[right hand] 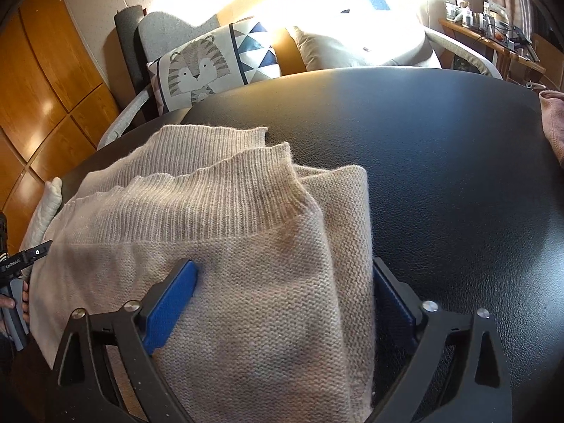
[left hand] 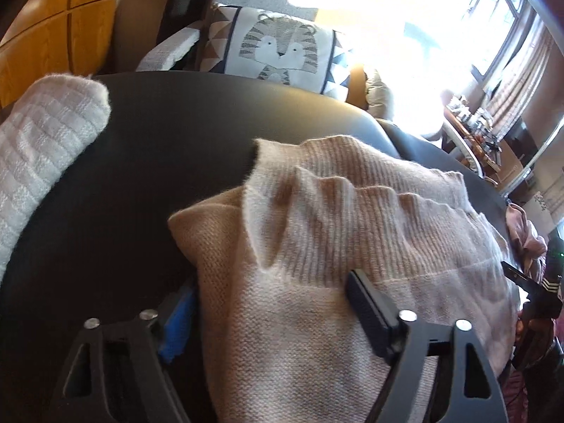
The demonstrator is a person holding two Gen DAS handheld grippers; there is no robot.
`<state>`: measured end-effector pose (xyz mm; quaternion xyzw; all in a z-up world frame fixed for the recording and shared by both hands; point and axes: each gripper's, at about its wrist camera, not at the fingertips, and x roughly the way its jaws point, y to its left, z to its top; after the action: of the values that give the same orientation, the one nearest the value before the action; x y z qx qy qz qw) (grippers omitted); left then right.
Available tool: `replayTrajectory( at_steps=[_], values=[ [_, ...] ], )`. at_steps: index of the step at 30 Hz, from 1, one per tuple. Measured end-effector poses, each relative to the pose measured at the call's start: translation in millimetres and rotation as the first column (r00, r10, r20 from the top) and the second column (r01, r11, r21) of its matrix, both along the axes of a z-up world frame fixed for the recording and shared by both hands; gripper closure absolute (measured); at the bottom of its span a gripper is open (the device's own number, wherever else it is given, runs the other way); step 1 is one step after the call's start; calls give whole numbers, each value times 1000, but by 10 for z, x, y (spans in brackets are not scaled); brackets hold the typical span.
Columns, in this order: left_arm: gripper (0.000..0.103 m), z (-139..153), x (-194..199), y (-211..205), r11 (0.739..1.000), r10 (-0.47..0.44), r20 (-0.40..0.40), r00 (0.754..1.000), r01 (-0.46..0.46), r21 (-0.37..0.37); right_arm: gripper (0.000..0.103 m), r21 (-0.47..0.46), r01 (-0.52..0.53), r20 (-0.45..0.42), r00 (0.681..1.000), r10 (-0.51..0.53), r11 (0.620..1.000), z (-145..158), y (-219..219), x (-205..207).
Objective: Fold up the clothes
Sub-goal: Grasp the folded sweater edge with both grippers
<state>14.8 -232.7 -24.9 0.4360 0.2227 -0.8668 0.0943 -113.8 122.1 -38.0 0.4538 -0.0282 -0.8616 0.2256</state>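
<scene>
While both my grippers point down at the black leather-look tabletop [right hand: 458, 162], the folded beige knit sweater [right hand: 246, 246] lies on it with its ribbed hem on top. My left gripper [left hand: 268, 303] straddles the sweater's left edge and my right gripper [right hand: 285, 289] its right edge, each with one finger over the cloth and one beside it; whether the pads press the fabric I cannot tell. A white waffle-knit garment [left hand: 42, 148] lies apart at far left, and a tiger-print cushion [right hand: 208, 67] sits beyond the table.
</scene>
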Motion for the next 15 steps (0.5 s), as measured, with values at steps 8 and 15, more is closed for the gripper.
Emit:
replayTrajectory(
  at_steps=[8,15],
  values=[
    [65,-7,-48,-44,999,8,-14,1000,-7,37,67,-118,-43,43,998,49,992,8,-9,27],
    [80,-21,-23,-51,997,21,-30,999,-19,71,72,-115,-35,40,998,40,993,38,-47,45]
  ],
)
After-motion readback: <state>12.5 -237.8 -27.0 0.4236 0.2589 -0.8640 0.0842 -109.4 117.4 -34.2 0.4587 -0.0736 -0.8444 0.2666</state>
